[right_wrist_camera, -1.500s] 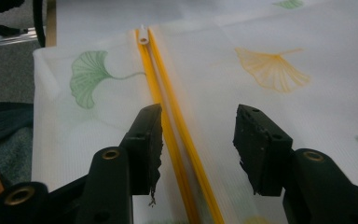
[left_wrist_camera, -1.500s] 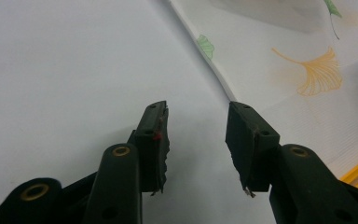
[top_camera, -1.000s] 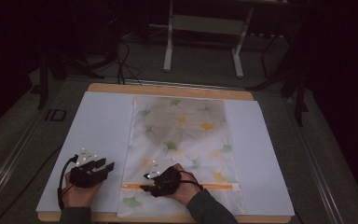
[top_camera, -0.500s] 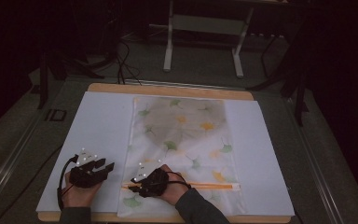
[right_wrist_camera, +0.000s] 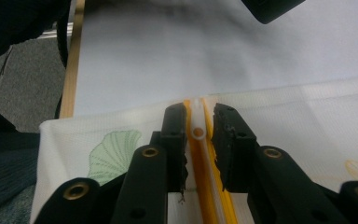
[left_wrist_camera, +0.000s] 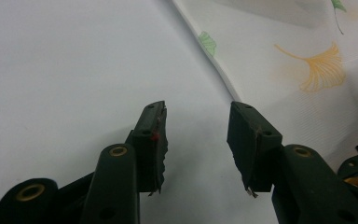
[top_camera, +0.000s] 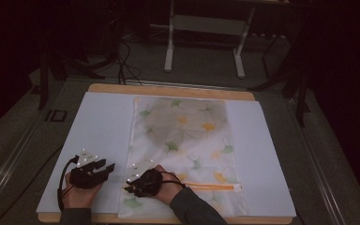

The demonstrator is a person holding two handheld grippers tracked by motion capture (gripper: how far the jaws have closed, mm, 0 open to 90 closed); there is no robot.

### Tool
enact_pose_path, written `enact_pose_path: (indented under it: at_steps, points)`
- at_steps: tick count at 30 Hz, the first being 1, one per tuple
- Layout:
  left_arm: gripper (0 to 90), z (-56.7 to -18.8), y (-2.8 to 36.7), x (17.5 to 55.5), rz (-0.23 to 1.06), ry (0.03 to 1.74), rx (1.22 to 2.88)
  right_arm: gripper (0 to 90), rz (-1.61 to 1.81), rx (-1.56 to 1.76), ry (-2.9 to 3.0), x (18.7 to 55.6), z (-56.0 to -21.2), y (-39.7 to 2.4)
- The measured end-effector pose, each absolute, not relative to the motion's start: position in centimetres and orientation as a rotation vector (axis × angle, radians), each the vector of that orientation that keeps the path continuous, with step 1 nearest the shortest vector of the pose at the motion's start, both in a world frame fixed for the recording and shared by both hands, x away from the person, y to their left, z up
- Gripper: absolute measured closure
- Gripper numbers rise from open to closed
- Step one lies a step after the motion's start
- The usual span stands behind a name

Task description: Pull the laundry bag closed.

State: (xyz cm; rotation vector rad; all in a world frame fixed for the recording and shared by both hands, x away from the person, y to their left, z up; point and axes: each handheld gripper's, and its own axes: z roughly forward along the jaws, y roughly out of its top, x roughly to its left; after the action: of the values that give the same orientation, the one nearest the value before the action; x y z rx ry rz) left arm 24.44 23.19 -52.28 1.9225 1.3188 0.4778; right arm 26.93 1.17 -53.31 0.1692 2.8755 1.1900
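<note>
Leaf-print pouch (top_camera: 183, 150) down middle of surface (top_camera: 101, 126), orange zipper (top_camera: 211, 186) along near edge. Right hand-held gripper (right_wrist_camera: 199, 122) straddling zipper slider (right_wrist_camera: 197, 130), jaws slightly apart. Left hand-held gripper (left_wrist_camera: 196, 121) spread, near-left corner. Far side dim.

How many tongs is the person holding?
2. The left tongs hover open over the white sheet beside the leaf-print bag. The right tongs sit at the bag's near left end, jaws either side of the white zipper pull.

White leaf-printed bag (top_camera: 183, 140), orange zipper (right_wrist_camera: 200, 154), white mat (top_camera: 98, 126).
</note>
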Motion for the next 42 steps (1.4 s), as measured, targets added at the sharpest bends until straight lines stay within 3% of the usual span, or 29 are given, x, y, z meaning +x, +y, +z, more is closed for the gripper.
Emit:
enact_pose_path:
  at_steps: [10,26,42]
  points:
    - [57.0,-52.3,23.1,24.5,0.476,1.317,1.926,83.2,1.147,0.141,2.894,27.1,-53.6,2.1]
    - [57.1,-51.9,22.8,23.4,0.430,1.292,1.940,84.2,1.161,0.134,2.880,27.0,-53.1,1.5]
    - [55.1,-51.8,21.8,21.0,0.296,1.276,1.940,84.2,1.162,0.149,2.868,26.8,-53.0,1.2]
